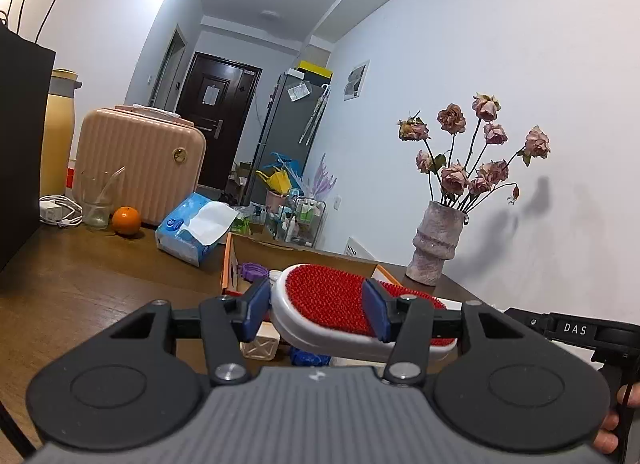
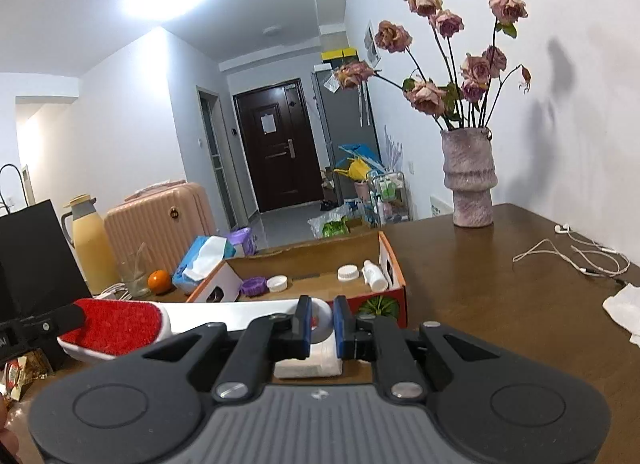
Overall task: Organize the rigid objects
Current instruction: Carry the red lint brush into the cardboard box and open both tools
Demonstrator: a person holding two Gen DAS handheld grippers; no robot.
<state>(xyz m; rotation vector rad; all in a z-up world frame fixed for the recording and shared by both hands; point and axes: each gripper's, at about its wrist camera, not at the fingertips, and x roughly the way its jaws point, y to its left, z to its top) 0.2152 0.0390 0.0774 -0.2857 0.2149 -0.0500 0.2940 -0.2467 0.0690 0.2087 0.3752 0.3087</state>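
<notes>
Both grippers clamp the lint brush: left gripper its red head, right gripper its handle ring; the cardboard box ahead already holds caps and a bottle, the brush not yet.

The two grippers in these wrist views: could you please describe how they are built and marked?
Both look alike. The left gripper and the right gripper each have a grey ribbed body, black linkage arms with silver screws, round black side discs and blue pads on black fingers. In the left wrist view, the other tool's black body bears a white "DAS" marking.
</notes>
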